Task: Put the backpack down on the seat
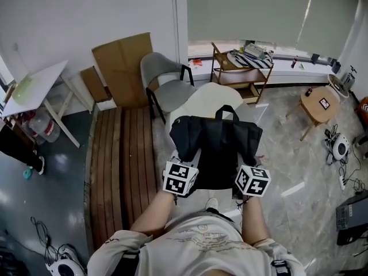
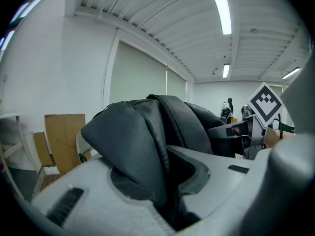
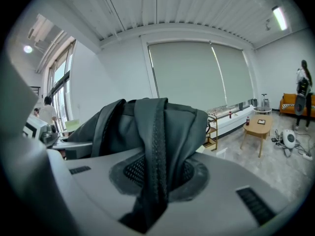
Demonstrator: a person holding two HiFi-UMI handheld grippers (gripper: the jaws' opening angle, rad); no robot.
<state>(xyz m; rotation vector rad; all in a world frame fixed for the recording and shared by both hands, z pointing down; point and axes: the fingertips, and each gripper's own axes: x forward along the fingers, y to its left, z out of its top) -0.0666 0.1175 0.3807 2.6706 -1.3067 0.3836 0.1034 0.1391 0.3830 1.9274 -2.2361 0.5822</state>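
Nearest me, left gripper and right gripper each pinch a black backpack strap in narrow jaws. It sits over the pale seat; whether it rests there, I can't tell. Released early, I judge it could slump off the front edge.

The far part of the cream seat lies bare and open from above; the black backpack hangs over its near part and hides it, perhaps touching it. The grey chair crowds the seat's back left, the wooden shelf its back right. To the left, wooden slats cover the ground; on the right the tiled floor lies open as far as the small round table. Strap fabric fills the jaws of the left tool and right tool.
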